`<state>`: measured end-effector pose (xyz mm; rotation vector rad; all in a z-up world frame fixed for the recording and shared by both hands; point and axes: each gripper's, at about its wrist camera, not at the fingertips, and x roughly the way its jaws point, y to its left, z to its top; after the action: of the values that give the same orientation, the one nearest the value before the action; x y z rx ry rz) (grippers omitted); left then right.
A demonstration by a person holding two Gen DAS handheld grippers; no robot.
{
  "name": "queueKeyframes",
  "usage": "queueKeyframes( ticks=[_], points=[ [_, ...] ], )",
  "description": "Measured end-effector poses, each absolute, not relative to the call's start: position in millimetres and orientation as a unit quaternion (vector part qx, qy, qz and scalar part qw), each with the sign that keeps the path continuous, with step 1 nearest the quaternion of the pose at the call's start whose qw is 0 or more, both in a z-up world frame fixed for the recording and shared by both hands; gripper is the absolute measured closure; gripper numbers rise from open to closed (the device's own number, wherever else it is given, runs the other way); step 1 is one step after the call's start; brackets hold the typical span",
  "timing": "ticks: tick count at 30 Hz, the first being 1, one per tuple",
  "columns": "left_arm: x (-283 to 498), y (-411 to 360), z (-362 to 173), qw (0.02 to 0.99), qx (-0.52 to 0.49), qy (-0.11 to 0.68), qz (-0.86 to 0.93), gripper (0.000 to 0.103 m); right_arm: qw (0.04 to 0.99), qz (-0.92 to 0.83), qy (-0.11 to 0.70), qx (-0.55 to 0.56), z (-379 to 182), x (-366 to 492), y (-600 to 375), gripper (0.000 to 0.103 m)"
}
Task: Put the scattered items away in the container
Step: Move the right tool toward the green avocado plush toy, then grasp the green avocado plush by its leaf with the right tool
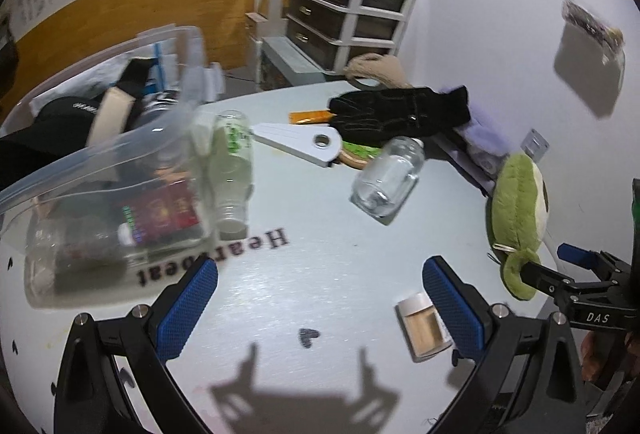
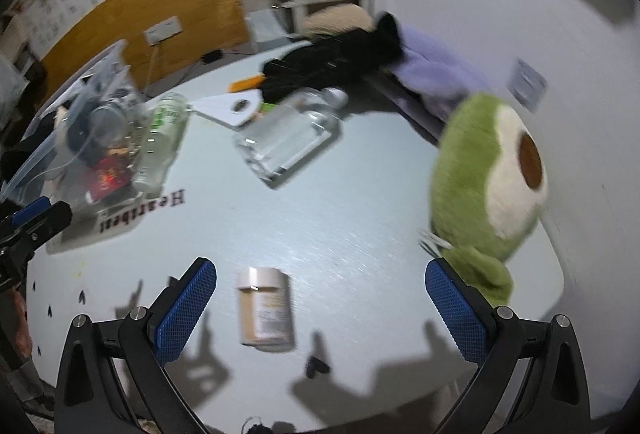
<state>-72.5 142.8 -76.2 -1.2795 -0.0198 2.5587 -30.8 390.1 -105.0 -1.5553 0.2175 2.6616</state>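
The clear plastic container (image 1: 120, 162) at the worktop's (image 1: 320, 274) left edge is partly filled; a glass jar (image 1: 388, 180), black glove (image 1: 400, 112), green avocado plush (image 1: 520, 210) and small pill bottle (image 2: 266, 308) remain. Left tool (image 1: 320, 308) and right tool (image 2: 320, 308) are both released, holding nothing.

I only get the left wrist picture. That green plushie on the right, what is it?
Observer: An avocado toy; the right wrist view shows its cream face and brown pit.
Operator: Is the right gripper holding it?
Observer: No. The right gripper is open, nothing between its pads, the toy beside its right finger.
Operator: What's the little jar hiding behind my blue finger?
Observer: A small tan bottle with a white cap, lying on its side on the table, fully visible there.
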Motion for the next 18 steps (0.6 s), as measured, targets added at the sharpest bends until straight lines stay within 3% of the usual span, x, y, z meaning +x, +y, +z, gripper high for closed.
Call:
queueKeyframes(
  ticks=[10,14,18],
  points=[
    [-77,196,-102,0.204,-0.47,0.021,0.859,0.002,0.066,0.841,0.107,-0.525,-132,-12,441,0.0],
    [-76,215,-127,0.217,-0.499,0.04,0.838,0.002,0.064,0.831,0.118,-0.54,-149,-8,447,0.01],
    [-72,228,-148,0.227,-0.525,0.045,0.819,0.003,0.085,0.826,0.117,-0.544,-162,-1,457,0.011]
  ],
)
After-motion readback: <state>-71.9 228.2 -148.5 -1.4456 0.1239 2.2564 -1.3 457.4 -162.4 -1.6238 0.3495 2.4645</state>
